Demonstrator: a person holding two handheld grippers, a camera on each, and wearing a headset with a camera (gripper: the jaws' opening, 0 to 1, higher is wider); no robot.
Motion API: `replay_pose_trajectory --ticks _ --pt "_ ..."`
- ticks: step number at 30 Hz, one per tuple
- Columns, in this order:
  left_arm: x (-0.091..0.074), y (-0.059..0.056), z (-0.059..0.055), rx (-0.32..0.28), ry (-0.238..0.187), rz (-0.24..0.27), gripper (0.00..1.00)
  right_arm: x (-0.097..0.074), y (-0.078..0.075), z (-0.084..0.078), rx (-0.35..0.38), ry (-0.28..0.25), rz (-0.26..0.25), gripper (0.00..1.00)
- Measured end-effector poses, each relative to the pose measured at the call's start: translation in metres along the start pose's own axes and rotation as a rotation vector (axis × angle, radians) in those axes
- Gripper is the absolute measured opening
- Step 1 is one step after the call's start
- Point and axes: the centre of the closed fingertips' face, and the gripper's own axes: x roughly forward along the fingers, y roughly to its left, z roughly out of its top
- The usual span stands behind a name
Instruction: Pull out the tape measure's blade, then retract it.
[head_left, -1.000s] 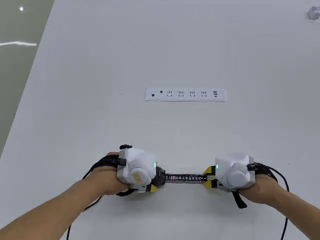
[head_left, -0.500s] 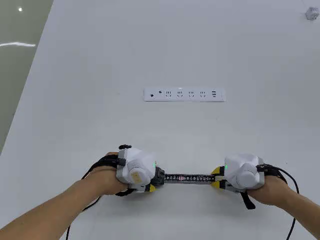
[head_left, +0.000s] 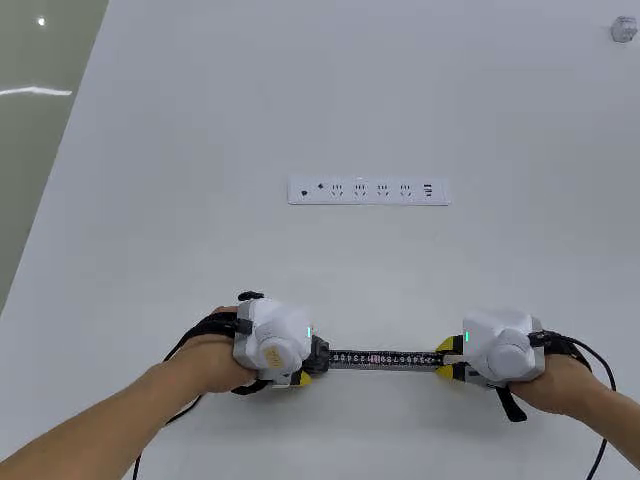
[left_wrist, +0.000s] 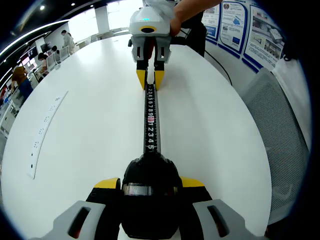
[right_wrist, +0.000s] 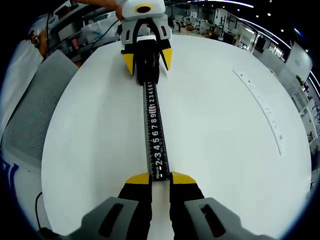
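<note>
My left gripper (left_wrist: 150, 183) is clenched on the case (left_wrist: 150, 207). My right gripper (right_wrist: 160, 178) pinches the blade (right_wrist: 153, 125) by its tip, taut between them just above the table (head_left: 300, 100). If that pinch slips, I'd expect the blade to whip back; an off-line pull could kink it.

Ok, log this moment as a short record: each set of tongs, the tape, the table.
left tongs: shut on black tape measure case
right tongs: shut on tip of black numbered blade
blade state: pulled out, stretched straight between the tongs, over the white table
also on table: white power strip
</note>
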Motion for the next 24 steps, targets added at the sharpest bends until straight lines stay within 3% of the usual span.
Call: replay_pose_trajectory --ticks 24 --pt "0.000 0.000 0.000 0.001 0.007 -0.001 0.42 -0.014 -0.002 -0.025 0.010 0.020 -0.017 0.11"
